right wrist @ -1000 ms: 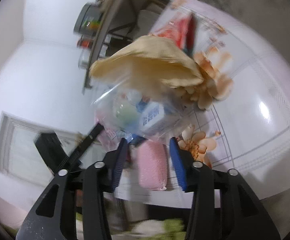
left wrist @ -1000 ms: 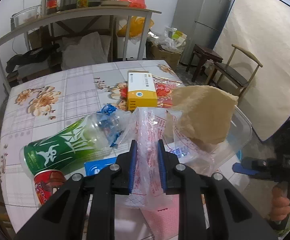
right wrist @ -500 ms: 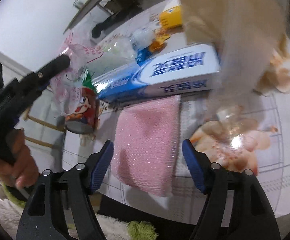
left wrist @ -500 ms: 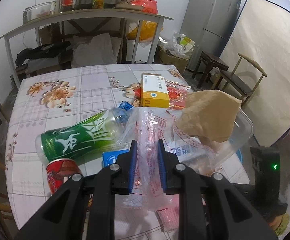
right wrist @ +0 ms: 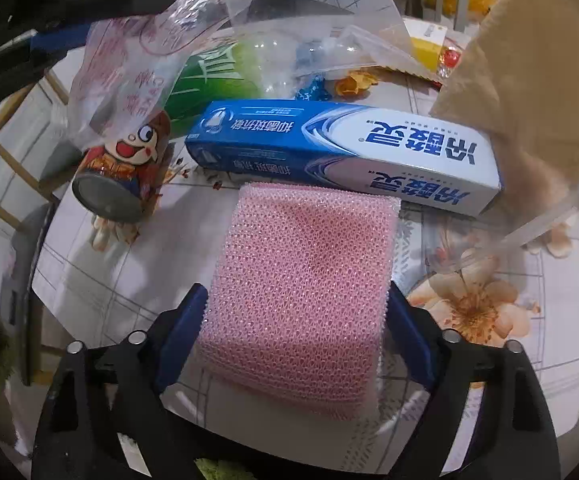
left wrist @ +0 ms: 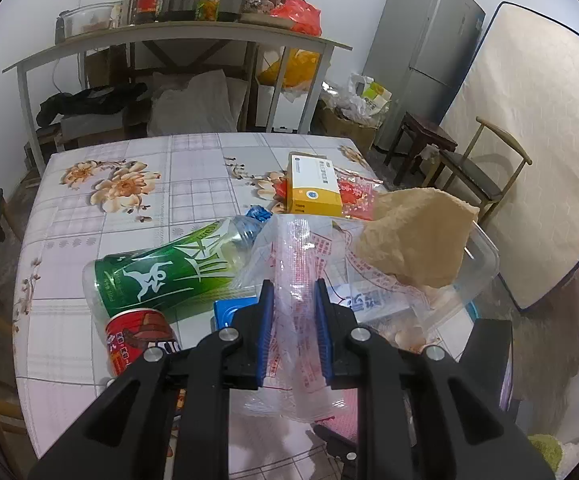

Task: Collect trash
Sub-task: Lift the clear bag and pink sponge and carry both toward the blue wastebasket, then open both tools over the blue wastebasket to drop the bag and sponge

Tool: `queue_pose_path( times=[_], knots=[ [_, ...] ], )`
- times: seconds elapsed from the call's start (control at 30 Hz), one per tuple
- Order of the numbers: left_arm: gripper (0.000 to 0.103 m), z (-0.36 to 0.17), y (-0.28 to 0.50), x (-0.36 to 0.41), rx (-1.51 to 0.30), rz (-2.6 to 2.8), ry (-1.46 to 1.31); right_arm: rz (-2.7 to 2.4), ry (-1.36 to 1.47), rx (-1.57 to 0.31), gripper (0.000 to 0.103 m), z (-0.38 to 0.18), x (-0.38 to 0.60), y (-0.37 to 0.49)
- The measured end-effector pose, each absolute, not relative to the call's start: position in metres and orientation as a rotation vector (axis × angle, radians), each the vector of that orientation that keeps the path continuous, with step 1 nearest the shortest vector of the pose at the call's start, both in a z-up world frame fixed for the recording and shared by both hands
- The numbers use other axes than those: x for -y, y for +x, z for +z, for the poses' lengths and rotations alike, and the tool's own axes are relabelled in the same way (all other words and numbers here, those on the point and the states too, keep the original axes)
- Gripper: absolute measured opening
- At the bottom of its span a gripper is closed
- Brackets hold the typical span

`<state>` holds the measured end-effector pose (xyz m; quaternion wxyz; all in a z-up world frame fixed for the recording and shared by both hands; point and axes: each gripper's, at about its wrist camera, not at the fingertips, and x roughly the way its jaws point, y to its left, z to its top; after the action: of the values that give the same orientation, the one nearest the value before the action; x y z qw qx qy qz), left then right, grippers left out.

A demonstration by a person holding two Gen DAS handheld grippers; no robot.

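Mostly bare floral-tiled tablecloth table (left wrist: 137, 184) toward its far and left edges, clutter crowding the near right corner, left gripper (left wrist: 291, 304) clamped on a clear printed plastic bag (left wrist: 295, 264), right gripper (right wrist: 295, 320) spread wide, fingers flanking a pink mesh sponge (right wrist: 301, 280) near the blue toothpaste box (right wrist: 341, 152).

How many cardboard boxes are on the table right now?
2: a blue toothpaste box just beyond the pink sponge, and a yellow-and-white box farther back past the green bottle. The plastic bag may hide more.
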<state>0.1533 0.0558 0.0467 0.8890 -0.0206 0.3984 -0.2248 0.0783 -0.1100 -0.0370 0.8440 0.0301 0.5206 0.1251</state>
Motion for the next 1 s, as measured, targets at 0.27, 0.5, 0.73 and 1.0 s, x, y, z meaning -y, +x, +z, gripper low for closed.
queue_pose_path(
  times=[0.27,0.5,0.73,1.0],
  knots=[
    [0.019,0.074,0.135,-0.059,-0.765,-0.469,-0.033,0.405,0.186,-1.073,0.076,-0.016,0.148,0.054],
    [0.019,0.121,0.113,-0.016,-0.661,-0.626,0.027,0.546,0.431,-1.005,0.077,0.021,0.219,0.005],
    [0.020,0.154,0.109,0.120,-0.686,-0.981,0.093,0.226,0.753,-0.835,0.077,0.027,0.344,-0.060],
    [0.023,0.074,0.164,0.344,-1.210,-1.115,0.134,-0.246,1.097,-0.758,0.077,-0.043,0.490,-0.103]
  ],
)
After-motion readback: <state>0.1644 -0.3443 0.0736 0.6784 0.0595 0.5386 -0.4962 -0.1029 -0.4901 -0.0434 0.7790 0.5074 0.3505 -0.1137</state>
